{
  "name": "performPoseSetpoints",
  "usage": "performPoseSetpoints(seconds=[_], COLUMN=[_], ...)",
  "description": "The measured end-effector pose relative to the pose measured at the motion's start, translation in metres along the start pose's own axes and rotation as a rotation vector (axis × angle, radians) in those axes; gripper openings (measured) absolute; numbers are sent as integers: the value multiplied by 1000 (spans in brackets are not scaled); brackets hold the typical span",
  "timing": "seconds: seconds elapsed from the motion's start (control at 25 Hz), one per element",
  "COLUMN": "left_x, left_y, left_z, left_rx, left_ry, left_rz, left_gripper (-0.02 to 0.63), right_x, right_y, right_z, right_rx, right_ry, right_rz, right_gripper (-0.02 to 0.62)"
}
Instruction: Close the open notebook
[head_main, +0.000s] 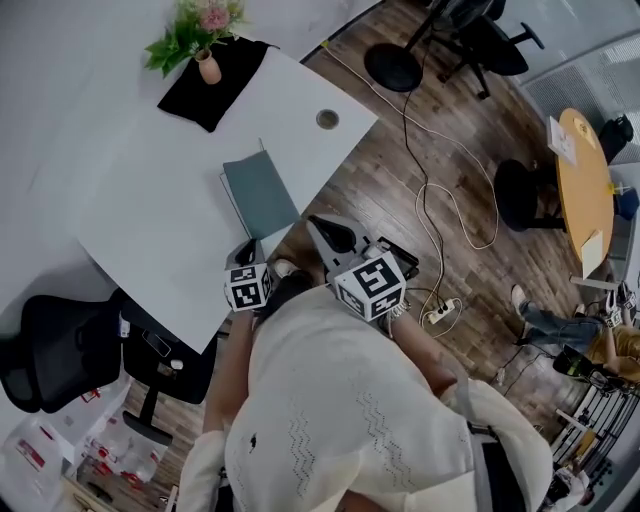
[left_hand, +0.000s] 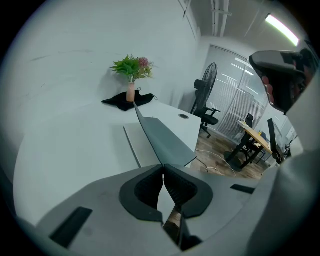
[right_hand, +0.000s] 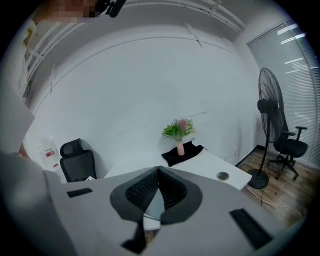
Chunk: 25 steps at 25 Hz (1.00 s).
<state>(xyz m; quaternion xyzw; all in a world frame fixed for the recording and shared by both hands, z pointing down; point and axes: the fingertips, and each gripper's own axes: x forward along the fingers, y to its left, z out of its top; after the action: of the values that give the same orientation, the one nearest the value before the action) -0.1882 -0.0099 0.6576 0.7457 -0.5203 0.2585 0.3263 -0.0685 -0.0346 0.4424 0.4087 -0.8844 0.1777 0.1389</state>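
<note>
The notebook (head_main: 262, 193) lies near the white table's (head_main: 150, 220) front edge. Its grey-green cover (left_hand: 165, 137) is raised at a slant over a white page (left_hand: 140, 146). My left gripper (head_main: 246, 254) sits at the notebook's near corner. In the left gripper view the cover's near edge runs straight into the tips of this gripper (left_hand: 163, 169), whose jaws are shut on it. My right gripper (head_main: 326, 232) hovers just right of the notebook, past the table edge. It is shut (right_hand: 159, 171) with nothing in it.
A vase of flowers (head_main: 207, 62) stands on a black cloth (head_main: 215, 85) at the far end. A round cable hole (head_main: 327, 119) is near the table's right corner. A black office chair (head_main: 60, 350) stands on the left. Cables and a power strip (head_main: 440, 315) lie on the wooden floor.
</note>
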Motion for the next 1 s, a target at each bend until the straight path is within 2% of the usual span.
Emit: performPoseSetpoints(seconds=[1.0], left_x=[7], left_y=[9], left_z=[-13], left_rx=[-54], left_ry=[20], left_rz=[36], left_gripper=[18], right_x=[1], right_y=[1], right_z=[3], right_rx=[-51], right_ry=[20], right_rz=[35], right_gripper=[2])
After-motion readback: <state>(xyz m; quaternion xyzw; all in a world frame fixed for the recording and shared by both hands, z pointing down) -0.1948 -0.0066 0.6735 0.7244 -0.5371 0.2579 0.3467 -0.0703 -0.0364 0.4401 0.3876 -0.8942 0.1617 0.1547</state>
